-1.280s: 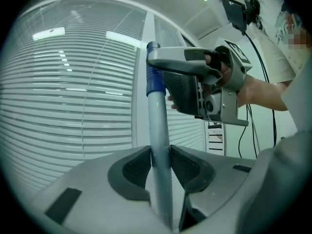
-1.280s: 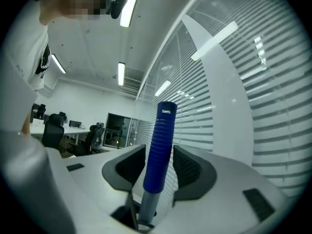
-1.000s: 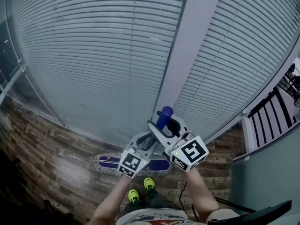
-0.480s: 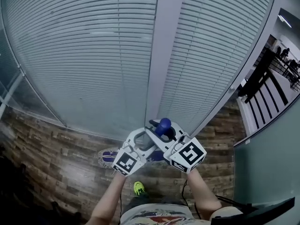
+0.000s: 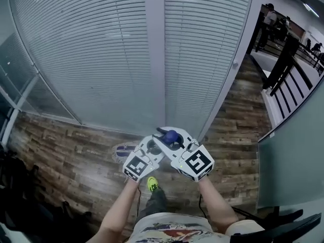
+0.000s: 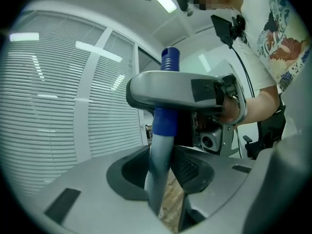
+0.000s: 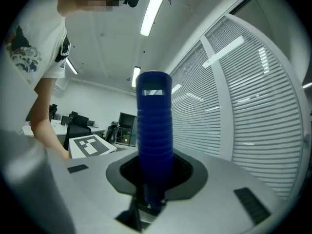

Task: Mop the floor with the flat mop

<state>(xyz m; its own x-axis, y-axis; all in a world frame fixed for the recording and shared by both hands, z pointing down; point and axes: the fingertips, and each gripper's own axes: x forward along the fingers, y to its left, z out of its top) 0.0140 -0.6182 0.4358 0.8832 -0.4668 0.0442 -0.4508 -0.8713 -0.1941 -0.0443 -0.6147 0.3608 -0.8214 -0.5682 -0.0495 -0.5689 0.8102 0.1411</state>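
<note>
The right gripper (image 5: 172, 138) pinches the blue grip (image 7: 154, 130) at the top of the mop's handle; its jaws have just been closing on it. Just below, the left gripper (image 5: 154, 147) has also just been closing and clamps the gray pole (image 6: 158, 172). From the 2 grippers the pole slants down to the mop head (image 5: 123, 150). The head lies flat on the wood floor (image 5: 66, 161), at about 9 o'clock of the left gripper in the head view and close to the blinds (image 5: 101, 59). The left gripper is nearer the head, so the next stroke probably steers from there.
</note>
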